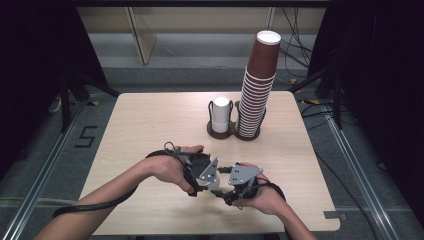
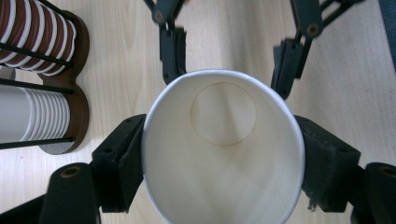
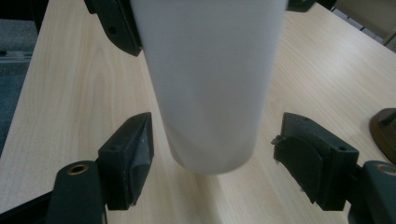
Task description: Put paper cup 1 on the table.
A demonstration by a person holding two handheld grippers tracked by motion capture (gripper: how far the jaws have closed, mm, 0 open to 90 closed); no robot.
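Observation:
A white paper cup lies with its open mouth toward the left gripper view, and my left gripper is shut on it, the pads pressing both sides near the rim. Its closed bottom end hangs between the jaws of my right gripper, with a narrow gap to each pad, so that gripper is open. In the high view the two hands meet above the table's front centre, left gripper facing right gripper. The cup is held off the wooden table.
A dark wooden two-slot holder stands at the back centre. It carries a short stack of white cups and a tall leaning stack of brown cups. Cables trail from both grippers over the front edge.

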